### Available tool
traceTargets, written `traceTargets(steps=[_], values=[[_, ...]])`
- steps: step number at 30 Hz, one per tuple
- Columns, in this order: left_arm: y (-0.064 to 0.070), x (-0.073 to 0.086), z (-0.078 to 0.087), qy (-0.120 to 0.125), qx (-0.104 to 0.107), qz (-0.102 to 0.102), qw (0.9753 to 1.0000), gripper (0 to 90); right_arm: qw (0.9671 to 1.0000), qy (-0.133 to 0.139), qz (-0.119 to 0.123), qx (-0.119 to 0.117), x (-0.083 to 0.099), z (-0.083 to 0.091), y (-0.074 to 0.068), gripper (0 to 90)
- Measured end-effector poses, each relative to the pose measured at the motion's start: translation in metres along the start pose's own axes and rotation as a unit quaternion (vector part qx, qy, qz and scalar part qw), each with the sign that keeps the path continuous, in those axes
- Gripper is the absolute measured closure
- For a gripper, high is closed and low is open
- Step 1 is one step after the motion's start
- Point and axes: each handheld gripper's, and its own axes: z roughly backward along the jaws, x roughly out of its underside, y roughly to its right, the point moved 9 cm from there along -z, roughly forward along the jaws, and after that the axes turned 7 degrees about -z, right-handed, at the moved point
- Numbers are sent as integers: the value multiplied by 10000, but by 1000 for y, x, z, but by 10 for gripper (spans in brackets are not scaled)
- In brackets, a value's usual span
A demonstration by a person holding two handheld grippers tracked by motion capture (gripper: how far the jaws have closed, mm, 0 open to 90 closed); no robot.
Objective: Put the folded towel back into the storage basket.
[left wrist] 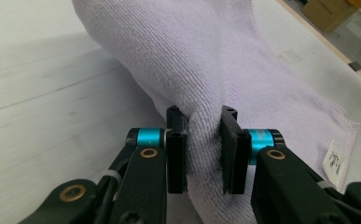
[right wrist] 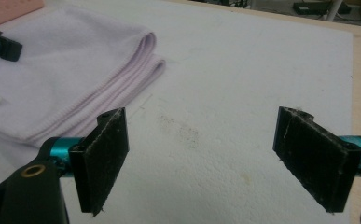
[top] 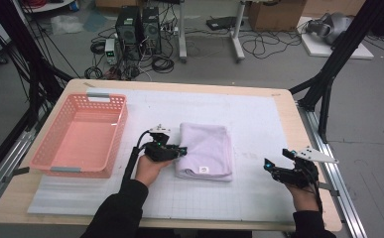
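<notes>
Plainly, the left tongs are pinched onto the left edge of the folded lilac towel — in the left gripper view a ridge of its terry cloth is squeezed between the two black jaws and bulges up above them. The towel lies near the middle of the white mat that covers the counter, a small white label showing at its near edge. Just to the left of the person's left hand stands a pink plastic basket, with nothing in it. The right tongs are over the mat's right side, well apart from the towel, held in the right hand — their jaws stand wide with only bare mat between them, and lint clings to the pads. In the right gripper view the towel's stacked folded layers show at the upper left.
</notes>
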Motion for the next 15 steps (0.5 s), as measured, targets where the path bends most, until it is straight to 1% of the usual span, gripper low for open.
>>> traceTargets(steps=[4, 5, 7, 11, 12, 15], values=[[-16, 5, 15, 76, -95, 101, 9999, 748, 10000, -27, 17, 17, 1, -1, 0, 170], [-20, 6, 19, 90, -124, 155, 9998, 748, 10000, -24, 36, 19, 1, -1, 0, 170], [-27, 10, 26, 90, -189, 181, 9996, 748, 10000, -11, 35, 16, 0, -1, 0, 170], [-35, 10, 38, 147, -309, 140, 9993, 748, 10000, -49, 45, 4, 1, -2, -3, 170], [-37, 10, 39, 169, -324, 161, 9992, 748, 10000, -61, 54, 1, 1, -2, -3, 170], [-43, 12, 45, 137, -453, 127, 9988, 748, 10000, -54, 51, 21, 1, -3, -3, 170]])
